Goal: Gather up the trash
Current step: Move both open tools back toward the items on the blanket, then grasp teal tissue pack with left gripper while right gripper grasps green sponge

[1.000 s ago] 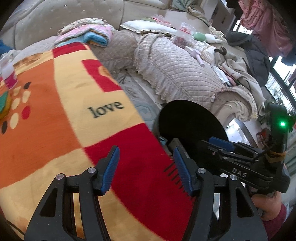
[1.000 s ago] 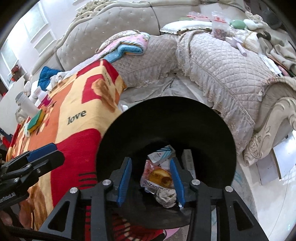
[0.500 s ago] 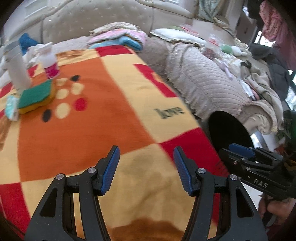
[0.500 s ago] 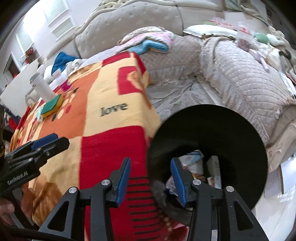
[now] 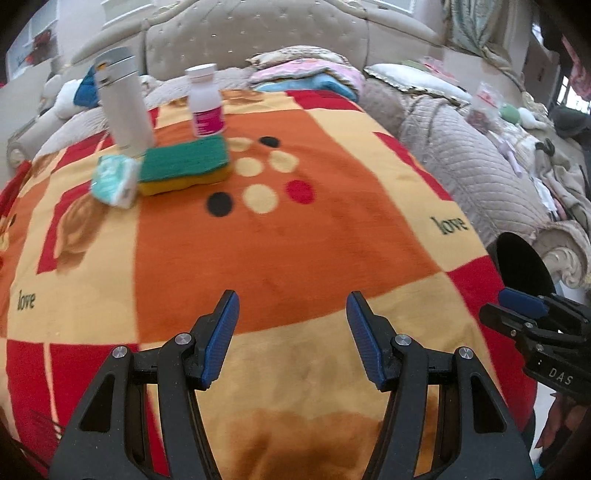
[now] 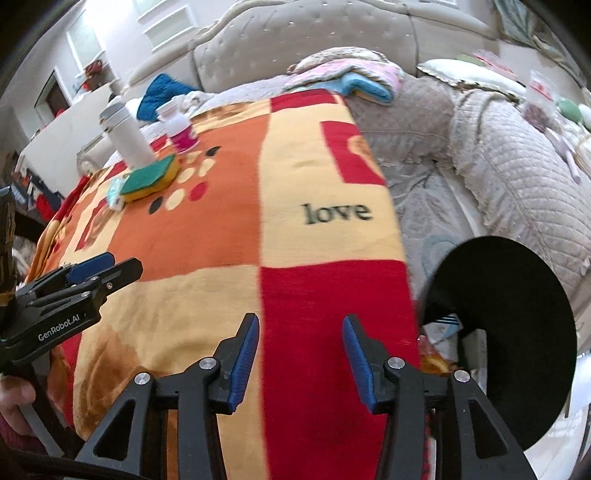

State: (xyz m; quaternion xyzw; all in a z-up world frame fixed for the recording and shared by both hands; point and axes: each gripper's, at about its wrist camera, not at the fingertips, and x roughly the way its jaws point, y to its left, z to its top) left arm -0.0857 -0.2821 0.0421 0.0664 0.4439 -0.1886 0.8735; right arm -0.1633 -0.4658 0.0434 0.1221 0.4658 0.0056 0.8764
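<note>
one patchwork blanket (image 5: 295, 236) covers the surface before a beige sofa (image 5: 258, 33).

Blanket (image 5: 280, 236): checks of orange, cream-yellow and red, with black, cream and red dots and the black word "love". On the blanket, far side: sponge (image 5: 184, 166), green on top, yellow beneath; beside it a packet (image 5: 112, 181) in mint green and white (print blurred); a white flask (image 5: 123, 107) with a silver cap; a white bottle (image 5: 206, 105) with a pink label. Off the blanket's right edge: black bin (image 6: 506, 332). Beyond the blanket: beige quilted sofa (image 6: 509, 177), pink and blue folded cloth (image 6: 354, 79). Blue pads on black grippers.
</note>
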